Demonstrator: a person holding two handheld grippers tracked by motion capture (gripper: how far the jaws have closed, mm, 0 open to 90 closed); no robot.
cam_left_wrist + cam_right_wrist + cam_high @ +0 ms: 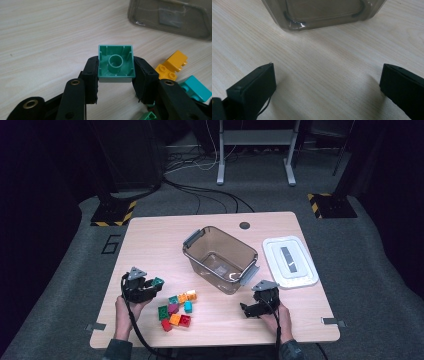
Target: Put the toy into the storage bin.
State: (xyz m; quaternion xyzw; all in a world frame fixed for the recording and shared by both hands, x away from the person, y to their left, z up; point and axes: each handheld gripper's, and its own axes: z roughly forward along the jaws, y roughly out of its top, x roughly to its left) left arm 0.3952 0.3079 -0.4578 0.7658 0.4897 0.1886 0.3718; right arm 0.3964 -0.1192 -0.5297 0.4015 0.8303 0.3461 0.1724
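Black jaws of the left gripper are clamping a green brick at lower centre of the left gripper view, hollow underside facing the camera. Yellow brick is lying at right; bin is sitting upper right. Right gripper is standing with jaws wide apart, gripping nothing, above the table.
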